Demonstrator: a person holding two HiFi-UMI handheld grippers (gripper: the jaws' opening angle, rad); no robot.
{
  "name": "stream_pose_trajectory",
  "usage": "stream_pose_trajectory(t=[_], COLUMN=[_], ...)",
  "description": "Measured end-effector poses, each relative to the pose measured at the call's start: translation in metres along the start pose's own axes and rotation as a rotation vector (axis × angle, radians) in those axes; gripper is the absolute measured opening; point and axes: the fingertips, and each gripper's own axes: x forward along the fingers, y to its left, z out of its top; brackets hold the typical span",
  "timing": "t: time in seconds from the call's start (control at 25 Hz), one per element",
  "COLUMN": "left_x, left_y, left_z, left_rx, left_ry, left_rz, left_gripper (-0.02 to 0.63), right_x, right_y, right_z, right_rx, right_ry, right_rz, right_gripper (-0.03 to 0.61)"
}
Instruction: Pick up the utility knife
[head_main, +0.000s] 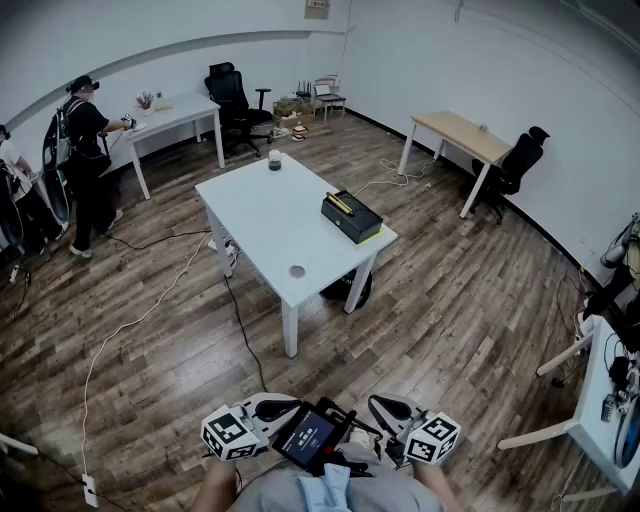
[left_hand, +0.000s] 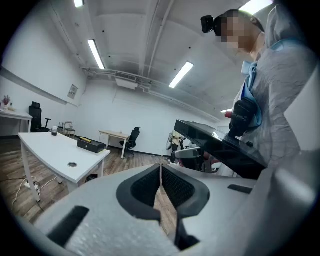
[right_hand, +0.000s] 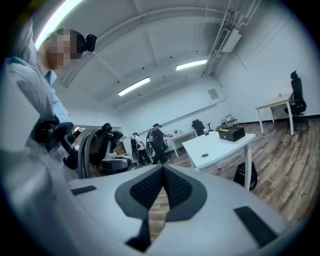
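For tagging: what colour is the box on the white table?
The box is black; the head view shows it best.

A dark wood-plank floor runs to plain white walls. A white rectangular table stands mid-room. A long white desk sits by the far wall and a light wooden-topped desk at the right, with 2 black swivel chairs near them. Long fluorescent ceiling tubes are lit
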Motion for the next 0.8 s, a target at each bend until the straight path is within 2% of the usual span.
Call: stream_pose_trajectory(t=[0.52,0.8], left_x=[-0.002,-0.002], left_y=[0.005,0.011], left_z=[-0.002,-0.003], left_rx=[-0.009,-0.019], left_ry=[0.004,0.006], left_rz=[-0.011,-0.009], left_gripper=[0.020,0.020], right_x=[0.007,0.012], right_y=[0.003,0.002], right_z=[0.004,0.013], right_rx=[0.002,0.037], right_ry=[-0.001,-0.046], right_rz=[-0.007,0.006], right_gripper=[0.026,0.029])
